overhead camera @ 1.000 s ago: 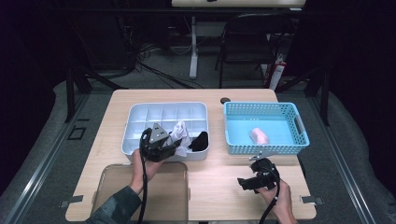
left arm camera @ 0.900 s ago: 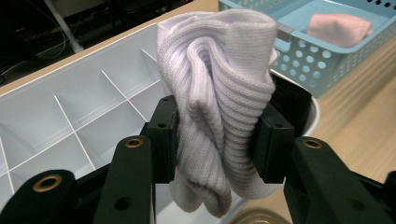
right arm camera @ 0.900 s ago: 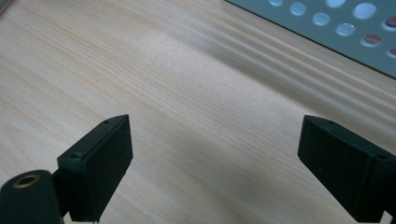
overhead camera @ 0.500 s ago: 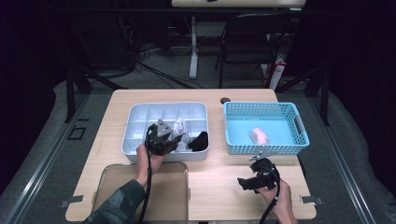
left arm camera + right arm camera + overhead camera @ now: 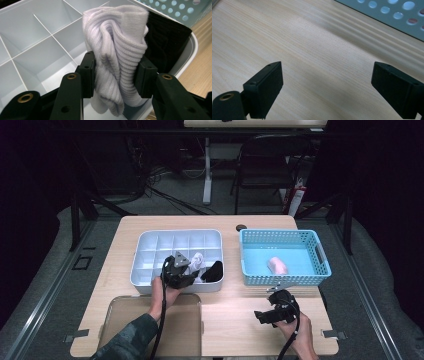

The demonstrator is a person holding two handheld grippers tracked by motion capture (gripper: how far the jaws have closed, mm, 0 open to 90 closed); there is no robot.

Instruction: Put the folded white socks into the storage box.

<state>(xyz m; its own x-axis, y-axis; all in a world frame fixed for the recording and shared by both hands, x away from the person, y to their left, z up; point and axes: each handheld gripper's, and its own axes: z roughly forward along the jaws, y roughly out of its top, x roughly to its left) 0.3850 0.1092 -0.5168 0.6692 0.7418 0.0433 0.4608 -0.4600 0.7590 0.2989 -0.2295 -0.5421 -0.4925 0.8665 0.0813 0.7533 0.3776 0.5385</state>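
Note:
My left gripper (image 5: 116, 72) is shut on a rolled white ribbed sock (image 5: 117, 47), both pads pressing its sides. It holds the sock (image 5: 196, 263) over a front compartment of the white divided tray (image 5: 150, 251). A black sock (image 5: 166, 42) stands in the compartment just to the right, also seen from above as the black sock (image 5: 214, 271). My right gripper (image 5: 327, 82) stands open over bare wood, nothing between its fingers; in the high view the right gripper (image 5: 265, 316) rests near the table's front right.
A blue perforated basket (image 5: 310, 272) at the right holds a pink rolled item (image 5: 278, 265). A clear lid (image 5: 125, 325) lies flat at the front left. A small dark disc (image 5: 241, 227) sits near the table's back edge.
My left gripper has moved forward and down with the white sock, lower into the tray's front row. The right gripper has stayed still.

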